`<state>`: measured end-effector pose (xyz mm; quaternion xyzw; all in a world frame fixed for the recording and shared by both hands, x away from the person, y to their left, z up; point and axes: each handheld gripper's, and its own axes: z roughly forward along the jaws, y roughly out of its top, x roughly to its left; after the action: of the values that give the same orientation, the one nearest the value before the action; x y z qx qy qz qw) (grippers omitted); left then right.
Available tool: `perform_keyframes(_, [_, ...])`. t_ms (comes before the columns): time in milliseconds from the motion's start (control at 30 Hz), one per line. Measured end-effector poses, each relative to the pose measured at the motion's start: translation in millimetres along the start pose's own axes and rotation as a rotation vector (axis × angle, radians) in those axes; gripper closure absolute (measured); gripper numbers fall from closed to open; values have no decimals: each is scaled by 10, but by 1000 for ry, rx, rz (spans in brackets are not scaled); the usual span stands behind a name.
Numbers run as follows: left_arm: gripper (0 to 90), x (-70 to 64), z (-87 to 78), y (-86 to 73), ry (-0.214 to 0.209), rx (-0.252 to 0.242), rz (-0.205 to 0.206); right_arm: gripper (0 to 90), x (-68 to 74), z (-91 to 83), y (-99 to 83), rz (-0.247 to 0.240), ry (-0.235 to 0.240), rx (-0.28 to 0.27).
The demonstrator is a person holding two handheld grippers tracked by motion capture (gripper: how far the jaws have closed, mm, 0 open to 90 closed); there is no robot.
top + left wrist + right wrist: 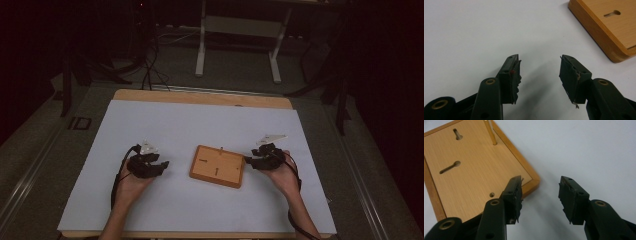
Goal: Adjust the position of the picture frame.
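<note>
A flat wooden board (217, 165) lies on the white sheet covering the bench (150, 125), midway between the 2 hands. Its back faces up: a raised frame runs around a paler panel cut with keyhole slots (449, 167), and a thin brass-coloured pin (490, 132) stands upright near 1 edge.

The left hand-held gripper (161, 165) rests on the sheet a little apart from the board's left edge, its jaws spread and holding nothing; in the left gripper view the board's rounded corner (621, 53) sits off to the upper right. The right hand-held gripper (248, 161) is also released, 1 jaw hanging over the board's corner and the other over bare sheet, so the frame edge (529, 183) lies roughly between them.

The board looks stiff, fairly light and smooth, likely to slide on the sheet if pushed from 1 side. The raised frame seems the best place to pinch, at an edge or corner; steadying the opposite edge with the other hand-held gripper would stop it skating. The pin looks slender and bendable, so is best avoided
</note>
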<state>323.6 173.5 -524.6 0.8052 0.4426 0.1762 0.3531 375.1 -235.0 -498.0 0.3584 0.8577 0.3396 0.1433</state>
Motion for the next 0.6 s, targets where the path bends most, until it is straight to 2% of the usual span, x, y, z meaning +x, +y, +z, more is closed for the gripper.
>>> perform_keyframes(433, [495,-21,42,7,-9,17,12,529,76,74,136,-23,30,13])
perform_keyframes(600, [495,-27,50,7,-13,26,13,530,101,95,177,-27,46,1])
